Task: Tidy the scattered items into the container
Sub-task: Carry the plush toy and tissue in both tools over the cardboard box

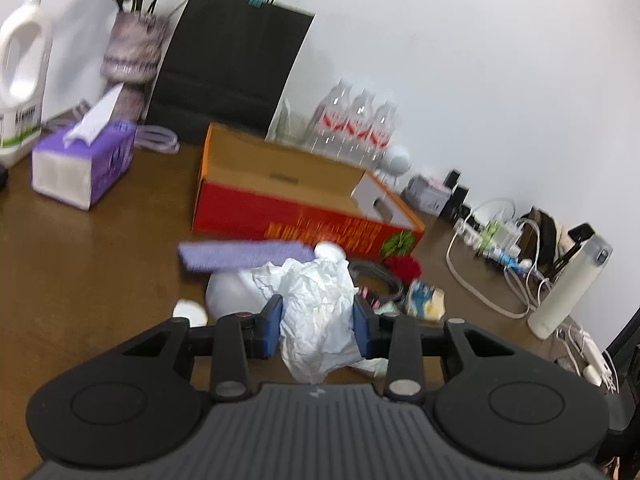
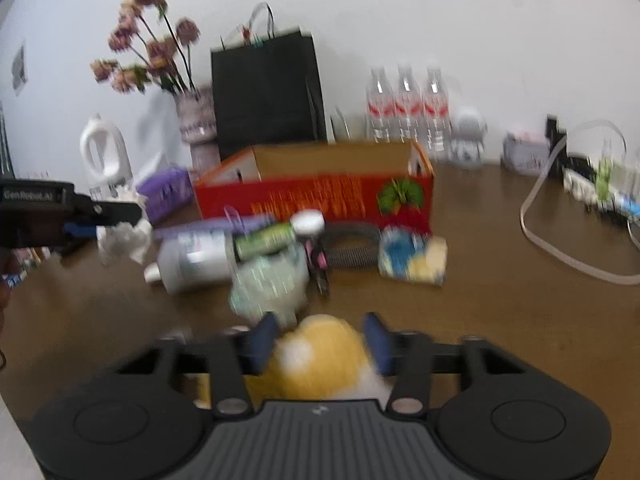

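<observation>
Here the left gripper point(image 1: 318, 322) clamps crumpled tissue point(image 1: 316, 312) and the right gripper point(image 2: 318, 338) clamps a yellow plush point(image 2: 320, 356), both bound for the red box point(image 1: 280, 216) at centre frame.

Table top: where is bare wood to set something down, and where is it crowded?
Bare wood lies between the tissue box and red carton, and right of the blue-yellow packet up to the white cable. Crowded: the pile along the carton's front, around the white bottle.
</observation>
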{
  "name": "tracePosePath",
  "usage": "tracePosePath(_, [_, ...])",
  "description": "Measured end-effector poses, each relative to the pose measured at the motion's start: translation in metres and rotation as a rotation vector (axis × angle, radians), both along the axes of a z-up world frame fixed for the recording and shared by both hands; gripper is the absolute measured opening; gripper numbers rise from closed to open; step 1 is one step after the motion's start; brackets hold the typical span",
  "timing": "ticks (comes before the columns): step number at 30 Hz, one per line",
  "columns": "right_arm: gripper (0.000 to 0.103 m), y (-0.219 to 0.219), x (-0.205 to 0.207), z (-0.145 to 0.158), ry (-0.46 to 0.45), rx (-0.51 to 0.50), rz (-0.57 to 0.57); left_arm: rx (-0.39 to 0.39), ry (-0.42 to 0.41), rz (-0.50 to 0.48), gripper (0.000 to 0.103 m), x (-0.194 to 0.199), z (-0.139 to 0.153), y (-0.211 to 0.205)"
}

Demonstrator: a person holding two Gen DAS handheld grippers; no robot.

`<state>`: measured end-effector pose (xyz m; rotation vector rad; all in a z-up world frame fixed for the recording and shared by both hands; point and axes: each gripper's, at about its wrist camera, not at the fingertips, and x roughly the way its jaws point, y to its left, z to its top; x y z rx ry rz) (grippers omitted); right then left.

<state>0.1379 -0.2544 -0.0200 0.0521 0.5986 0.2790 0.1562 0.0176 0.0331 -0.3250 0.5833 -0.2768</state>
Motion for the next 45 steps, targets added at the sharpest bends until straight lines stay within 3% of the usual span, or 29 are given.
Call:
tracePosePath(4, [0.083, -0.008, -0.01, -0.003, 0.029, -0.034, 0.027, -0.009, 0.041, 0.004, 0.036, -0.004, -0.011, 0.005])
tracePosePath(9, [0.083, -0.026, -0.022, 0.006, 0.084, -0.014, 0.116, -0.016, 0.06, 0.023, 0.037, -0.016, -0.016, 0.011])
tracePosePath(15, [0.083, -0.036, -0.043, 0.015, 0.087, -0.091, 0.174, -0.002, 0.108, 0.036, 0.037, -0.039, -0.026, 0.01])
tracePosePath(22, [0.083, -0.052, -0.058, 0.018, 0.087, -0.047, 0.116, 0.021, 0.153, 0.018, 0.037, -0.071, -0.038, 0.001])
tracePosePath(25, [0.083, -0.054, -0.072, 0.018, 0.074, -0.075, 0.108, 0.03, 0.146, 0.009, 0.037, -0.083, -0.039, -0.003])
tracePosePath(31, [0.083, -0.05, -0.081, 0.005, 0.064, -0.27, 0.098, 0.043, 0.131, -0.003, 0.037, -0.099, -0.036, -0.011])
tracePosePath(38, [0.086, -0.015, -0.053, -0.018, 0.021, -0.452, 0.292, 0.048, 0.11, 0.009, 0.038, -0.112, -0.03, -0.013])
tracePosePath(39, [0.084, -0.013, -0.049, -0.019, 0.021, -0.444, 0.313, 0.046, 0.109, 0.017, 0.038, -0.113, -0.029, -0.012])
tracePosePath(41, [0.067, -0.012, -0.042, -0.018, 0.038, -0.389, 0.327, 0.046, 0.109, 0.028, 0.038, -0.114, -0.029, -0.009])
tracePosePath(42, [0.048, -0.013, -0.039, -0.017, 0.05, -0.356, 0.32, 0.045, 0.11, 0.031, 0.038, -0.114, -0.029, -0.008])
tracePosePath(45, [0.047, -0.014, -0.04, -0.016, 0.033, -0.319, 0.269, 0.044, 0.111, 0.026, 0.038, -0.111, -0.028, -0.007])
